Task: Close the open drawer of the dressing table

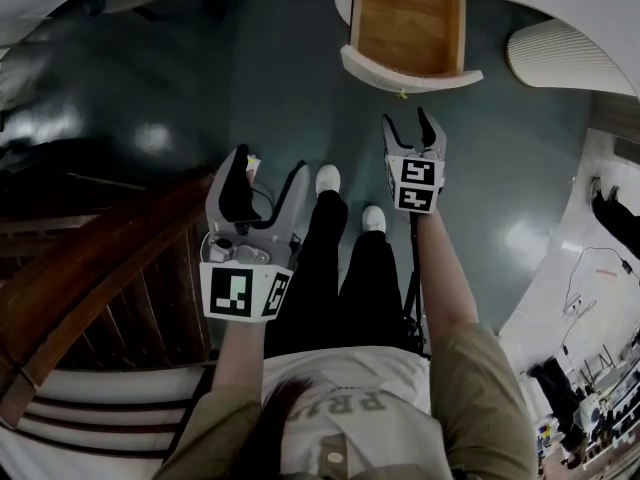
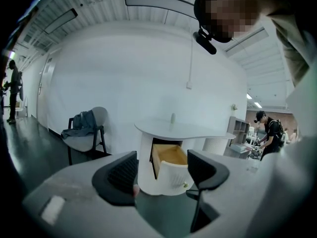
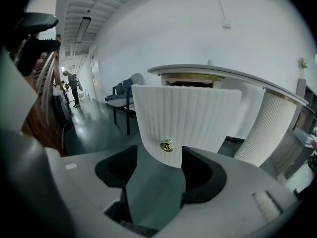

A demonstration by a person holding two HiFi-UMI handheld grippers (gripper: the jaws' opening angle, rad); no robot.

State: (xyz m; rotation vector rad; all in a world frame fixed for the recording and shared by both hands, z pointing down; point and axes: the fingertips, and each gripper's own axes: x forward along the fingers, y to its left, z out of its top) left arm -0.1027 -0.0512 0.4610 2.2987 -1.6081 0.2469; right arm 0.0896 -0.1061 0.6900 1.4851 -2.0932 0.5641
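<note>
Two hand-held grippers hover before a white dressing table (image 2: 183,130) whose single drawer (image 1: 405,28) stands pulled out, its bare wooden inside open to the room. The drawer's ribbed white front (image 3: 185,118) curves outward and carries one small brass knob (image 3: 166,146) low at its middle.

The right gripper (image 1: 408,123) is the nearer of the pair, held close in front of the drawer but apart from it. Its dark fingers (image 3: 203,170) stand wide open with nothing in them, and in the right gripper view the knob sits in the gap between their tips. The left gripper (image 1: 270,163) hangs farther back, above the dark glossy floor (image 1: 270,68), and its fingers (image 2: 121,175) are also spread wide and empty.

Each gripper bears a cube of black-and-white square markers with no words on them. Lettering on the person's pale shirt (image 1: 350,398) appears upside down from the head view and is too cut off to read.

Beside the wall stands a chair (image 2: 86,133) with a jacket (image 2: 81,120) draped over it. White shoes (image 1: 328,178) show below the grippers, and a wooden stair rail (image 1: 90,268) runs at the person's left.
</note>
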